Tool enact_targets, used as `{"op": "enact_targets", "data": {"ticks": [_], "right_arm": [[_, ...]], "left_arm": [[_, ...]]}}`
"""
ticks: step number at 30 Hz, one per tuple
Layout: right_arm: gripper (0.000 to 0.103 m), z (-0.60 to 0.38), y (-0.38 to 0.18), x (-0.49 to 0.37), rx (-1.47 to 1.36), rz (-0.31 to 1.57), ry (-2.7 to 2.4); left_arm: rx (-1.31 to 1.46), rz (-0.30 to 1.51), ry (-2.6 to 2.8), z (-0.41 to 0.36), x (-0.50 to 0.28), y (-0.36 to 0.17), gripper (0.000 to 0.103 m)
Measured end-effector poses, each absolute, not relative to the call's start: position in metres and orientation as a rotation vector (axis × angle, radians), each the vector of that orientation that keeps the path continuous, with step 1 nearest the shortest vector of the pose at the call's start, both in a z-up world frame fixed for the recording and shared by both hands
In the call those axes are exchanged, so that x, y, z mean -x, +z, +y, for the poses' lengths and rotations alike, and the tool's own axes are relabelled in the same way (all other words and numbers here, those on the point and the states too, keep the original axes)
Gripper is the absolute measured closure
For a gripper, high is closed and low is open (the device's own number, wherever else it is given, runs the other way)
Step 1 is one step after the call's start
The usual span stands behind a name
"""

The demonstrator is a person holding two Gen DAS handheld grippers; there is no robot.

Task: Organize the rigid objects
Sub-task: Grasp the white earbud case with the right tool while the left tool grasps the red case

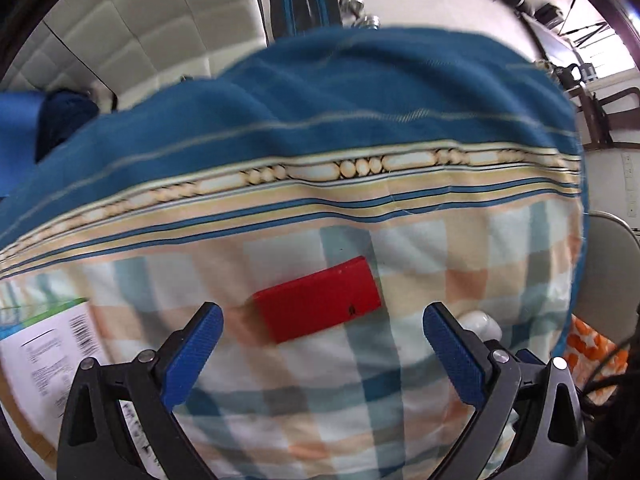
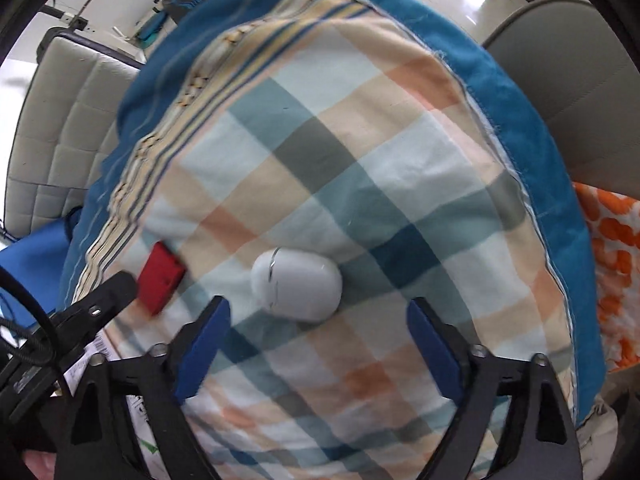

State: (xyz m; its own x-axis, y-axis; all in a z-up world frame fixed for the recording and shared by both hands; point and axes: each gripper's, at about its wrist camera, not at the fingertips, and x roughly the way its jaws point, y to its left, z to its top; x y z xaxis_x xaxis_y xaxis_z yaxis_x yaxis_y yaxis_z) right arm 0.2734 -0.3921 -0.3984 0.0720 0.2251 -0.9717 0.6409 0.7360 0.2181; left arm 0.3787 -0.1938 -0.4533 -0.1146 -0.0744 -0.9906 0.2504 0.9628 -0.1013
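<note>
Checked cloth (image 1: 420, 380) in teal, peach and white covers the table, with a striped band and a blue border toward its far edge. On it lies a red block (image 1: 318, 304), flat, its long axis running across the left wrist view and tilted up to the right. It sits just ahead of the left tongs (image 1: 323, 330), between the lines of their two blue pads, which stand spread and touch nothing. Near the right pad a white case (image 2: 297, 286) lies on the cloth; in the right wrist view its long axis slants down to the right, seam end toward the block. The right tongs (image 2: 319, 320) are spread too, the case just ahead of them and untouched. A printed box (image 1: 44, 368) lies left of the left tongs. Nothing stands between either pair of tongs and its object. Beyond the table are a quilted white panel (image 1: 140, 32), a grey chair (image 2: 580, 80) and orange patterned fabric (image 2: 616, 272).
</note>
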Motion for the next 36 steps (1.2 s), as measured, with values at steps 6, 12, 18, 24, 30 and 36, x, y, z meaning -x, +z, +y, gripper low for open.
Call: {"op": "enact_targets", "data": {"ticks": [6, 12, 18, 24, 30, 36], "right_arm": [[0.021, -0.4, -0.407, -0.28, -0.767, 1.489, -0.351], [0.021, -0.398, -0.418, -0.285, -0.797, 1.51, -0.315], [0.033, -0.38, -0.437, -0.291, -0.767, 1.55, -0.314], [0.04, -0.367, -0.442, -0.293, -0.7, 1.551, -0.379], [0.043, -0.337, -0.441, -0.297, -0.587, 1.577, -0.388], [0.043, -0.318, -0.434, -0.28, -0.567, 1.587, -0.333]], "left_arm": [[-0.158, 1.676, -0.254, -0.199, -0.383, -0.48, 0.017], [-0.225, 1.603, -0.277, -0.181, -0.37, -0.467, 0.032], [-0.161, 1.619, -0.256, -0.148, -0.363, -0.471, 0.031], [-0.174, 1.619, -0.237, -0.151, -0.364, -0.472, 0.032], [-0.19, 1.596, -0.254, -0.163, -0.364, -0.462, 0.033], [-0.214, 1.553, -0.283, -0.159, -0.331, -0.438, 0.033]]}}
